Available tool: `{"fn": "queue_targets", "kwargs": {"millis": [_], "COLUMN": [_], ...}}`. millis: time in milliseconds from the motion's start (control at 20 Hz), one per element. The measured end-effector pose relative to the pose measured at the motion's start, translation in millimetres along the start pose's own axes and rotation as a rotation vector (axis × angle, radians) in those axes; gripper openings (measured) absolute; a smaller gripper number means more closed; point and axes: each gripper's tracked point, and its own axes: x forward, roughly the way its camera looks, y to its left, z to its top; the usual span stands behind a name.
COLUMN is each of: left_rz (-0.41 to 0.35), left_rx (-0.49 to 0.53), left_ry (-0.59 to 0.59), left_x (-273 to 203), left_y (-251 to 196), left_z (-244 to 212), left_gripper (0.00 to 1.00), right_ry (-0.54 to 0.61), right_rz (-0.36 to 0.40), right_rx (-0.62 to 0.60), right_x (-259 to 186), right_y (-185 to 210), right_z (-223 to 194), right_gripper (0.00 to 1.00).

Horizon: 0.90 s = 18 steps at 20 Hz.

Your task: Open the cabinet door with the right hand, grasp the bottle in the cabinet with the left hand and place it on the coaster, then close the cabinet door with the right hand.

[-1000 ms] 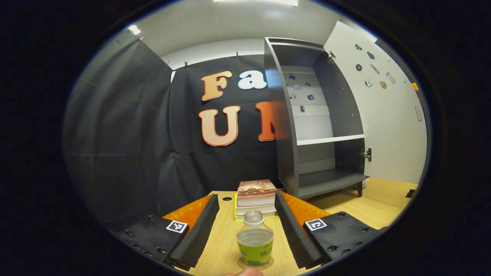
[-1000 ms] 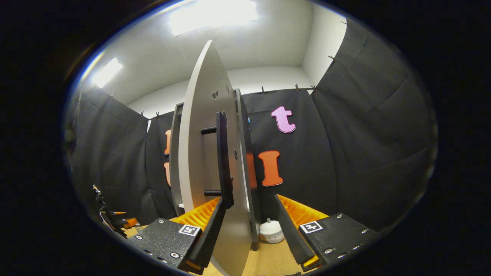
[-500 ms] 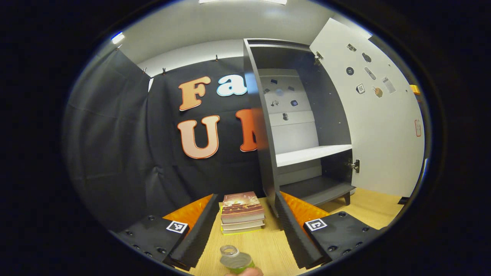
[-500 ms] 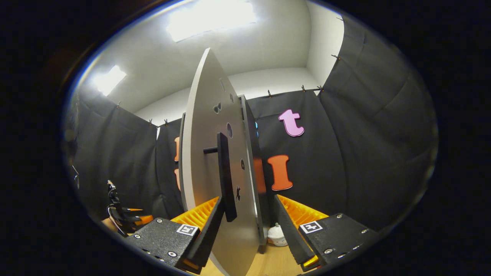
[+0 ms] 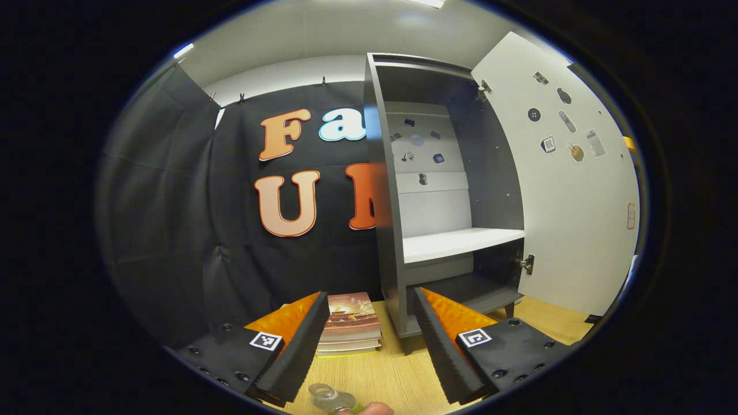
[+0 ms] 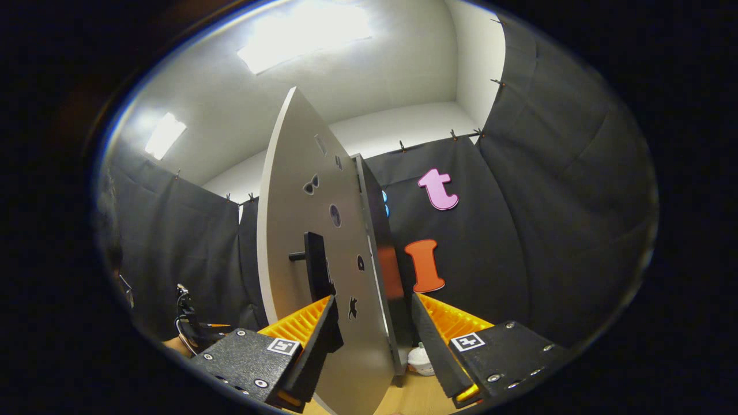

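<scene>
Left gripper view: the left gripper [image 5: 365, 340] points along a wooden table [image 5: 398, 369] with its jaws spread wide and nothing between them. At the bottom edge of the frame, the clear neck of the bottle [image 5: 327, 397] shows just below the fingers, apart from both; the coaster cannot be made out. A stack of books [image 5: 350, 324] lies at lower centre, just beside the foot of the grey cabinet [image 5: 385, 230], which stands right of centre with its white shelf [image 5: 458, 242] bare. The cabinet door [image 5: 571, 190], dotted with small stickers, is swung wide at the right of the frame.

Right gripper view: the right gripper [image 6: 372, 340] faces the door's [image 6: 314, 276] outer side at centre frame, jaws apart and straddling the door's lower edge. The black handle [image 6: 316, 274] sits just above the left finger [image 6: 314, 351]; whether that finger touches it cannot be told. A small white object [image 6: 420, 359] rests on the table at lower centre, between the door and the right finger. At lower left, the other gripper [image 6: 193, 323] is partly visible.
</scene>
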Motion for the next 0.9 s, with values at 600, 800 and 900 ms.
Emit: {"fn": "queue_targets", "kwargs": {"millis": [600, 800, 900], "left_rz": [-0.012, 0.013, 0.025], "left_rx": [-0.032, -0.050, -0.051], "left_ry": [-0.011, -0.012, -0.021], "left_x": [25, 25, 23], "left_y": [13, 34, 46], "left_z": [6, 11, 16], "left_gripper": [0.95, 0.95, 0.96], "right_ry": [0.049, 0.059, 0.055], "right_rz": [0.184, 0.172, 0.193], "right_rx": [0.001, -0.093, -0.123], "right_x": [33, 49, 54], "right_y": [60, 90, 106], "right_z": [-10, -17, -22], "right_gripper": [0.72, 0.71, 0.71]}}
